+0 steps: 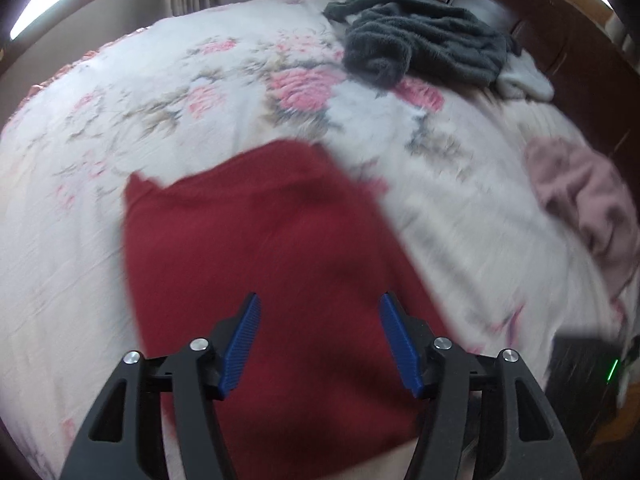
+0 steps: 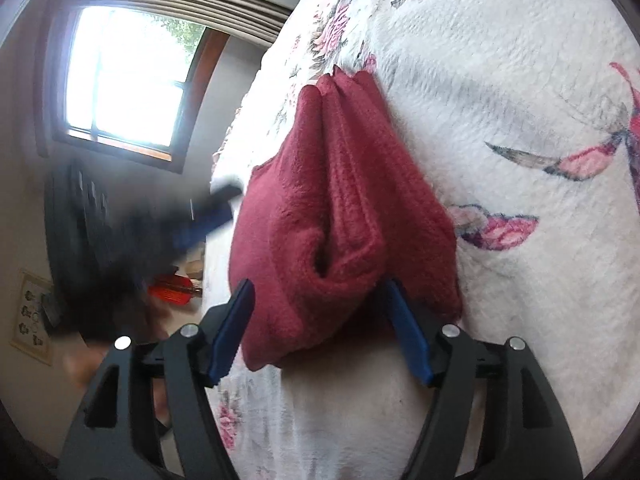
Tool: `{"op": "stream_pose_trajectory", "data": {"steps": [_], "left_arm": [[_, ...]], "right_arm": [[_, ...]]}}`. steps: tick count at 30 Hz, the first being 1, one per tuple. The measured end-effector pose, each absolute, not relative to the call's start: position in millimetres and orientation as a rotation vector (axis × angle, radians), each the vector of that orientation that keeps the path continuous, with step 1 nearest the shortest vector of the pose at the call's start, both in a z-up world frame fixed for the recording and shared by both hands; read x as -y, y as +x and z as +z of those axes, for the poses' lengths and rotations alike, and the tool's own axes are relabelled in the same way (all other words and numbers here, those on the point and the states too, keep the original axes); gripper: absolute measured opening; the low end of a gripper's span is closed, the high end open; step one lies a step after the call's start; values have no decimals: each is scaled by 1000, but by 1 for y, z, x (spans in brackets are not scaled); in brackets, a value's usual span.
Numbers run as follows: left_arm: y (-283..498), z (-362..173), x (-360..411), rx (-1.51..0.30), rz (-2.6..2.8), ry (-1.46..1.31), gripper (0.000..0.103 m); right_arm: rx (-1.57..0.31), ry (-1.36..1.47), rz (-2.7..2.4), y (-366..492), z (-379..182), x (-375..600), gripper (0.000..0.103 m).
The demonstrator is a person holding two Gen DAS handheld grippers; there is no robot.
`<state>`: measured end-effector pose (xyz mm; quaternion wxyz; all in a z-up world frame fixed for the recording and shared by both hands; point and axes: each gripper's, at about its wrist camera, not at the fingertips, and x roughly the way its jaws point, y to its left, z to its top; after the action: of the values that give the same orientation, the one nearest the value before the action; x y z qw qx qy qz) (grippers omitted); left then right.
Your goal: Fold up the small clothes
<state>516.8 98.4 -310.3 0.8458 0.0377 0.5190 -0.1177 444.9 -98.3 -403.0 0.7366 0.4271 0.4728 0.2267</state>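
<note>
With both our left tongs (image 1: 320, 344) and right tongs (image 2: 320, 328) spread wide and empty, we should pinch all layers of the folded red cloth (image 2: 340, 216) on the bed (image 2: 520, 100) squarely.

Bare floral bedspread (image 1: 132, 92) lies open left of red cloth (image 1: 256, 240); grey pile (image 1: 420, 48) blocks far right.

Floral-covered bed (image 1: 160, 92), dark wooden headboard (image 1: 560, 20), bright wood-framed window (image 2: 128, 76), pale walls.
</note>
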Motion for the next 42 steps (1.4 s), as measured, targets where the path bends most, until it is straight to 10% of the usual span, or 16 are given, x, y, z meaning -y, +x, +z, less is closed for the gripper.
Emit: {"op": "stream_pose_trajectory", "data": {"steps": [34, 37, 40, 42], "left_arm": [[436, -309, -176, -1069, -260, 24, 62], [436, -312, -182, -1086, -258, 0, 62], [438, -314, -187, -1102, -261, -23, 62], [438, -312, -188, -1098, -262, -29, 62]], "right_arm": [[-1434, 864, 802, 618, -393, 73, 77], [-1434, 819, 772, 637, -392, 66, 63], [-1420, 695, 728, 643, -390, 58, 14], [-1339, 552, 694, 636, -368, 54, 12]]}}
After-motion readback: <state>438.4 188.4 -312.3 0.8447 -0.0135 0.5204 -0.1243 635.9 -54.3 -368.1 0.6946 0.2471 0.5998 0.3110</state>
